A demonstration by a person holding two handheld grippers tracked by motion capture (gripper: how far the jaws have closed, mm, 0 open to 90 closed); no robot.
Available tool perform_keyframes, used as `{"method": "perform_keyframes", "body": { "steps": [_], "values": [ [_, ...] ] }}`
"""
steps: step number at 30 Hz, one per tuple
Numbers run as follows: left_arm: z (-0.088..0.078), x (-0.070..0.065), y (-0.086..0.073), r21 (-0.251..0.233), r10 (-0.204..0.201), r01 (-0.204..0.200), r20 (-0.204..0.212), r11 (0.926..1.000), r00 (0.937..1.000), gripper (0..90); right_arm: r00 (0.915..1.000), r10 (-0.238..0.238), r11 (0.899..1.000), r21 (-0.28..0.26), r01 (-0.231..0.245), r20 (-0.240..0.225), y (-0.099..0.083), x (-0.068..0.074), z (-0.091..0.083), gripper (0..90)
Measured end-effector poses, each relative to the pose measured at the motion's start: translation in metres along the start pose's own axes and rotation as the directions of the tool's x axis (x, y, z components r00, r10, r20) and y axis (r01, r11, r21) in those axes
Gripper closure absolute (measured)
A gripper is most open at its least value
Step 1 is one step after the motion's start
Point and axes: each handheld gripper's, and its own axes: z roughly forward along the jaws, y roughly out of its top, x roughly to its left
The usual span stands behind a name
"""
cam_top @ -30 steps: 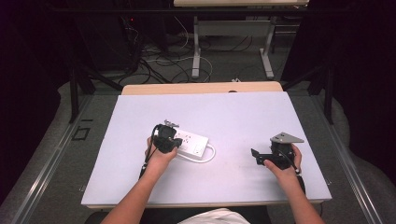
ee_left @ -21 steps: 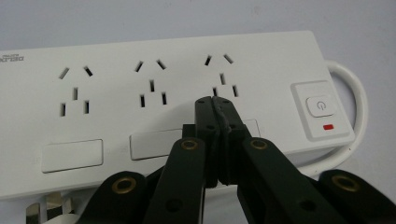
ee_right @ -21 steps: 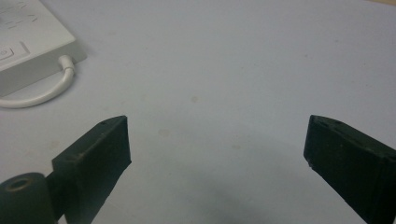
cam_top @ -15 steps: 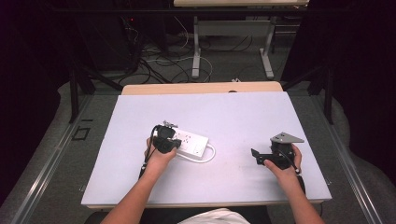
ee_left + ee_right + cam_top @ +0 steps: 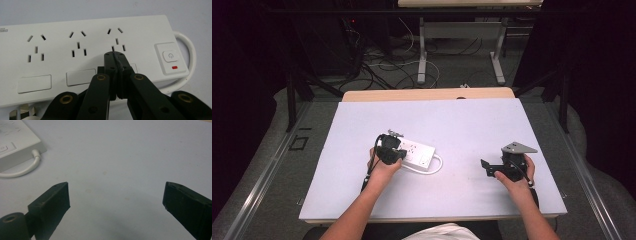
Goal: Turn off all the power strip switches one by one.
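A white power strip lies on the big pale table, a bit left of the middle. It has three sets of plug holes in a row and a switch with a small red mark at one end. A white cord curls out of that end and loops back beside the strip.

My left gripper is right over the power strip, near the third set of holes. Its jaws are pressed together with nothing between them, and the tips are at the strip's top face.

My right gripper is well apart from the strip, over bare table on the right side. Its jaws are spread wide and hold nothing.

There is lots of open room on the table all around. Past the far edge I see dark floor with cables and table legs.
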Motion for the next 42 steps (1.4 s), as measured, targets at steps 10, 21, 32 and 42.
{"method": "perform_keyframes", "body": {
  "steps": [10,21,32,42],
  "values": [
    [0.0,0.0,0.0,0.001,-0.001,0.001,-0.003,1.0,1.0,89.9,1.0,-0.001,1.0,0.002,0.001,-0.002,0.0,0.0,0.0,6.6],
    [0.002,0.002,-0.001,0.001,-0.005,0.005,0.0,1.0,1.0,90.0,1.0,0.002,1.0,0.003,-0.002,-0.006,0.0,-0.001,-0.001,6.6],
    [-0.002,0.012,0.001,-0.002,-0.041,0.041,-0.007,0.9992,0.9991,90.0,0.9999,0.008,1.0,0.005,-0.008,-0.008,0.0,0.0,-0.001,6.6],
    [-0.007,0.023,0.0,-0.003,-0.072,0.072,-0.021,0.9974,0.9971,90.0,0.9999,0.009,1.0,0.005,-0.009,-0.01,0.0,0.0,-0.001,6.6]
  ]
}}
